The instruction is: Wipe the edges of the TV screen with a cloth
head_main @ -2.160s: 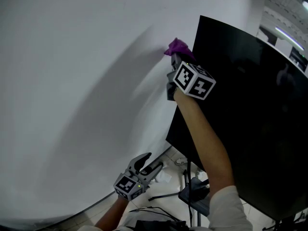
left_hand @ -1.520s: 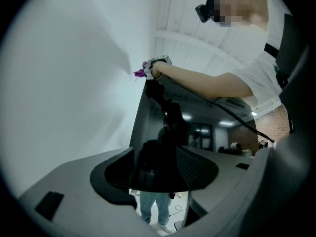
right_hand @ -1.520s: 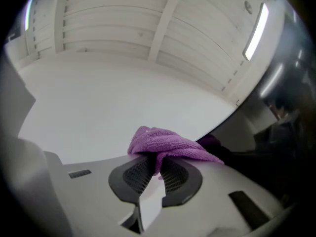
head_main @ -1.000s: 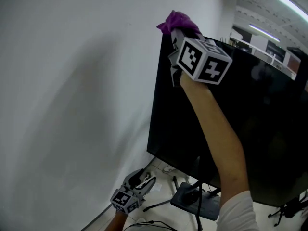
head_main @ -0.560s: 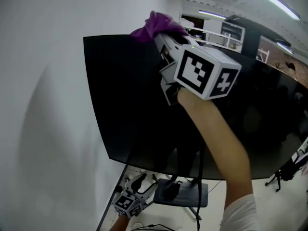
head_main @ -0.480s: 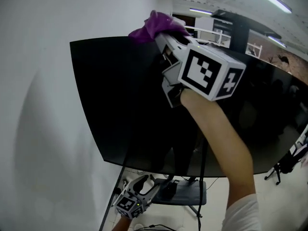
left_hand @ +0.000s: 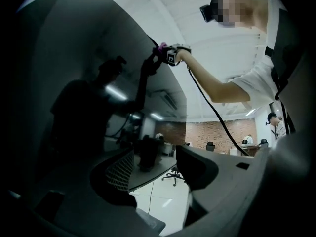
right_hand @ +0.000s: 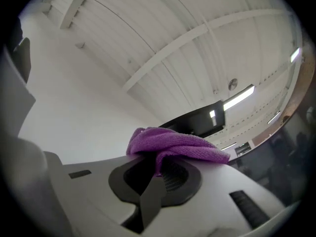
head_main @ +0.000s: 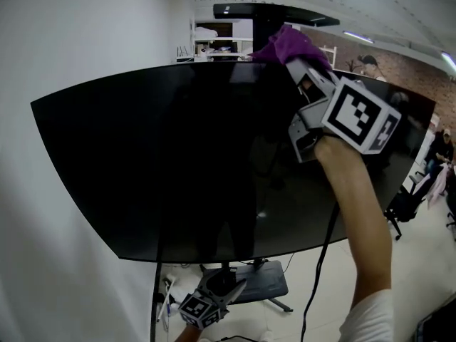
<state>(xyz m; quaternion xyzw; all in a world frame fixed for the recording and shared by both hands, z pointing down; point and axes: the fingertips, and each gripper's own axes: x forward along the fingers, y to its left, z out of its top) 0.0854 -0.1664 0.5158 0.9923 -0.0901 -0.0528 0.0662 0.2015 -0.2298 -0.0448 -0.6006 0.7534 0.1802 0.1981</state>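
Cloth: the purple cloth [head_main: 288,44] sits bunched on the top edge [head_main: 214,67] of the TV screen [head_main: 199,155], toward the screen's right part, and is held in the right tongs [head_main: 302,61].
Right tongs: closed on a fold of the cloth. The right gripper view shows the two pads meeting with fabric caught between them and the rest spilling over the tips.
Left tongs: the left tongs [head_main: 226,289] hang low, below the TV screen's bottom edge and near its stand base [head_main: 251,283]. The jaws stand apart with nothing between them.
Right arm: raised high in front of the TV screen, the bare forearm nearly straight. The wrist is bent so the tongs tip over the top edge from the front.
Left arm: dropped beneath the TV screen and, by my reading, idle.
Step in hand: a wipe along the top edge, I judge, with the run toward the right corner yet to do.
Doing it well: let the cloth wrap both the front lip and the top of the edge. Press lightly and evenly, and slide along the edge so only fabric, never the hard tips, meets the glass. A firm pinch stops the cloth slipping out.
Watch for: the cable [head_main: 318,262] dangling in front of the TV screen. A hard push could also rock the screen on its stand.
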